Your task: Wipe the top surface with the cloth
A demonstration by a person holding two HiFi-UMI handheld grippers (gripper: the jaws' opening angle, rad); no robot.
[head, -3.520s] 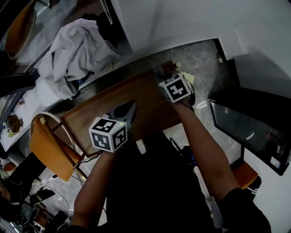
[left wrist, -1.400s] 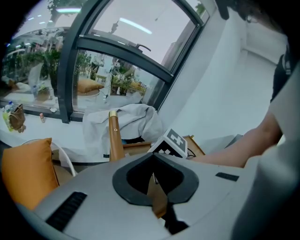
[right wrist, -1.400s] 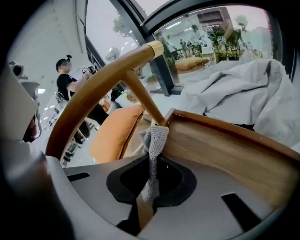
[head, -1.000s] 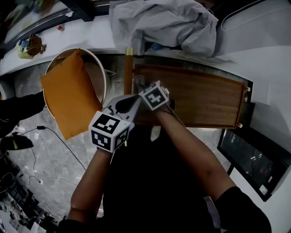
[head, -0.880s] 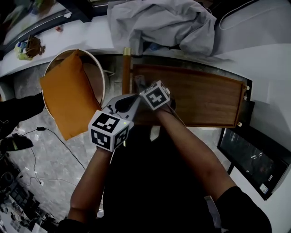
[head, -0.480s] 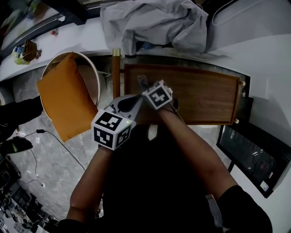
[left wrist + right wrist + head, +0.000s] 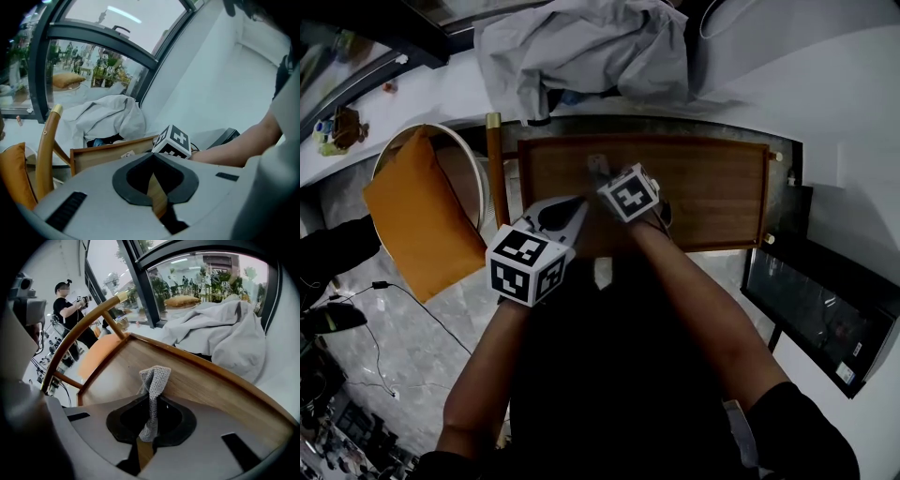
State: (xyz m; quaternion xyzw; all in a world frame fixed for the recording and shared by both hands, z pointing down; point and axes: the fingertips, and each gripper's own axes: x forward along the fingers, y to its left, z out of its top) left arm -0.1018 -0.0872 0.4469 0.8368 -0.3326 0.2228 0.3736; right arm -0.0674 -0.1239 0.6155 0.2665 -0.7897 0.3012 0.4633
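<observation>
Still clamping the grey cloth (image 7: pixel 152 394) tight in the fingers of the right gripper (image 7: pixel 149 426), over the worktop (image 7: pixel 712 187) toward its chair (image 7: pixel 417 225) end; 3.5 s back was at the opposite end, so shifted along the wood since. Keeping the left gripper (image 7: pixel 153 159) just beside and behind it near the front edge, fingers closed tip to tip on nothing, same as 0.5 s ago. Can't tell whether touching the wood with the cloth.

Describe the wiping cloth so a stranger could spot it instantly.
Find the brown wooden table top beside the heap of pale grey fabric. Over its left half, the right gripper pinches a small grey knitted cloth. Unlike the smooth heap, it is a narrow, coarse-weave strip.
</observation>
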